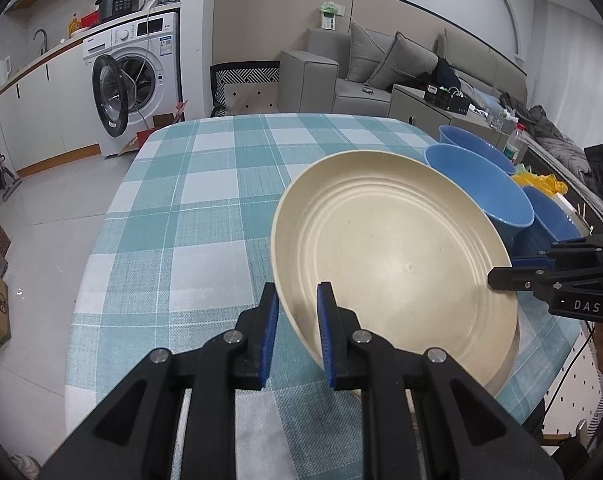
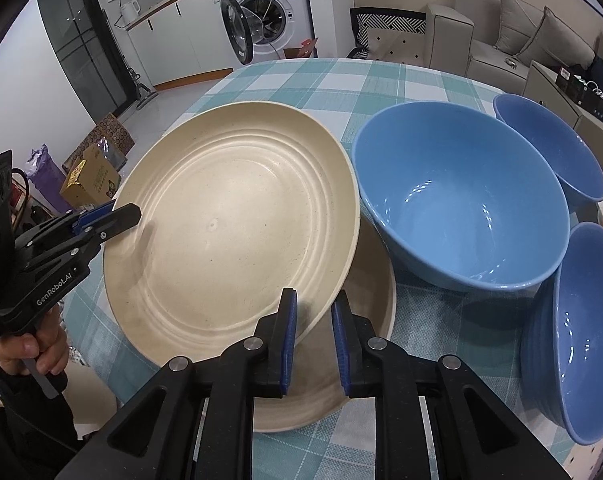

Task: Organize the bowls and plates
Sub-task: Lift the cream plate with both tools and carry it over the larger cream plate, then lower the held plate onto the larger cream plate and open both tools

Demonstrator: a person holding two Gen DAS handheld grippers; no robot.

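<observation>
A cream plate (image 2: 229, 220) is tilted above a second cream plate (image 2: 365, 292) lying flat on the checked surface (image 1: 205, 184). The upper plate's hollow faces up; its edge nearest the bowls is raised and the opposite edge dips low. The left gripper (image 1: 297, 292) is clamped on one edge of the tilted plate's rim, and the right gripper (image 2: 313, 300) pinches the opposite edge, one pad above and one beneath. Three blue bowls (image 2: 461, 200) sit upright just beside the plates, mouths up, two of them touching.
</observation>
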